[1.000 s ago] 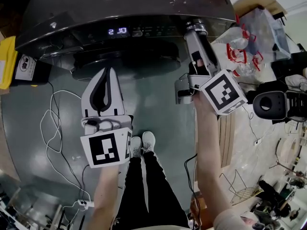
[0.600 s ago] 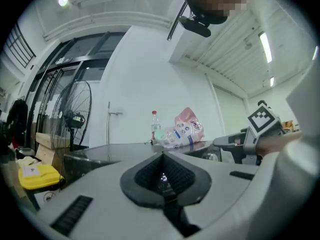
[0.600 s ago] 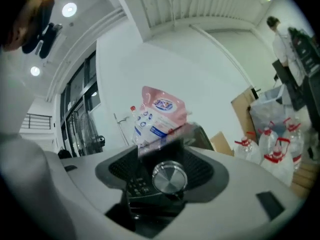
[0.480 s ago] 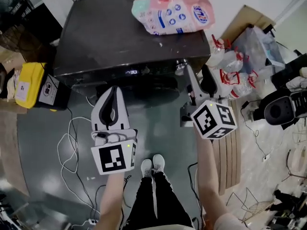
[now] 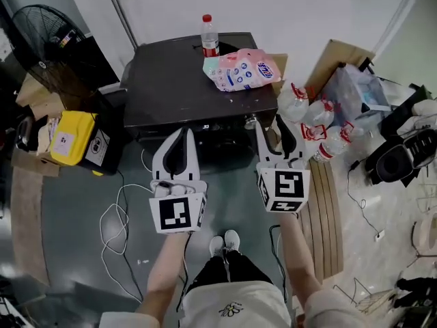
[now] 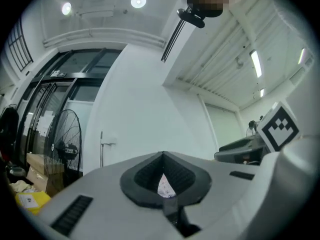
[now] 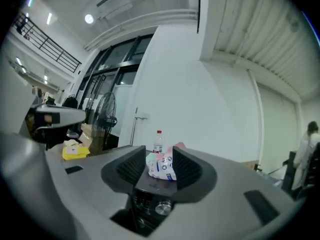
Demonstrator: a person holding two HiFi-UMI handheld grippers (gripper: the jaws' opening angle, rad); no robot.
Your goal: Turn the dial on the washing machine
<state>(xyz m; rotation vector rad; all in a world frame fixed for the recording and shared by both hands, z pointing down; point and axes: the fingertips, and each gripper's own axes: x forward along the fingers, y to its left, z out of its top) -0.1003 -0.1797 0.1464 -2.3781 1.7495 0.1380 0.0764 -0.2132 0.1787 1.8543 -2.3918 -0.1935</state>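
Right gripper (image 5: 272, 126): jaws apart and just been closing, nothing between them. Left gripper (image 5: 183, 132): jaws together at the tips, empty. Both are held up in front of the washing machine (image 5: 179, 80), touching nothing.

Dial (image 7: 162, 207): silver knob at the right end of the front panel. It's visible past the right jaws, clear of them.

On the machine's lid:
- water bottle (image 5: 209, 36), red cap, upright near the back edge; fill level unreadable
- pink pouch (image 5: 240, 69) lying flat just beside it, closed; contents not visible

On the floor:
- right of the machine, a cluster of clear jugs (image 5: 307, 111) with red caps; can't tell what's in them
- left of the machine, a yellow case (image 5: 70, 137), shut
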